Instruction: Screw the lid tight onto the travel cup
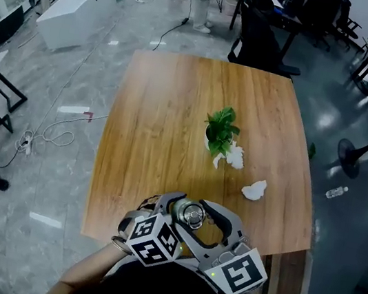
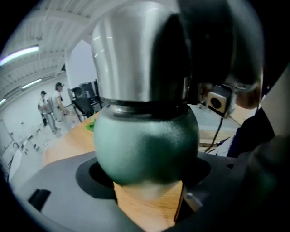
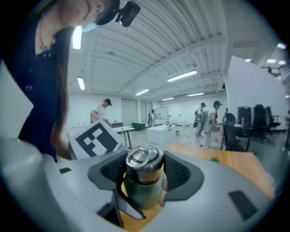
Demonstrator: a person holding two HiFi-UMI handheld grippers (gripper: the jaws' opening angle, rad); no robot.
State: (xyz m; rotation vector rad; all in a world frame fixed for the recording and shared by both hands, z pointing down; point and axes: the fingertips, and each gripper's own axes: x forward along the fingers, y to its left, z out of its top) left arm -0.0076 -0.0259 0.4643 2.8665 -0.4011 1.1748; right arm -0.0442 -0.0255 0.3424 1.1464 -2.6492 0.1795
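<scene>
1. Head view: I am seeing the travel cup (image 1: 192, 215) at the near edge of the wooden table (image 1: 177, 107), between the left gripper (image 1: 173, 209) and the right gripper (image 1: 221, 227).
2. Left gripper view: the left gripper (image 2: 146, 186) is clamping the cup's round, dark green body (image 2: 147, 145).
3. Right gripper view: the right gripper (image 3: 144, 174) is gripping the shiny steel lid (image 3: 144, 162).

**Open workshop with a glossy grey floor**

A wooden counter (image 1: 177, 107) stands on polished grey floor (image 1: 46, 176). Far ahead-left of the left hand-held gripper (image 2: 146, 176) sits a white bench (image 1: 76, 17), with a loose cable (image 1: 50, 133) to its left. Black chairs (image 1: 259, 30) stand ahead and a fan (image 1: 350, 157) to the right. Strip lights (image 3: 181, 76) run overhead.
</scene>
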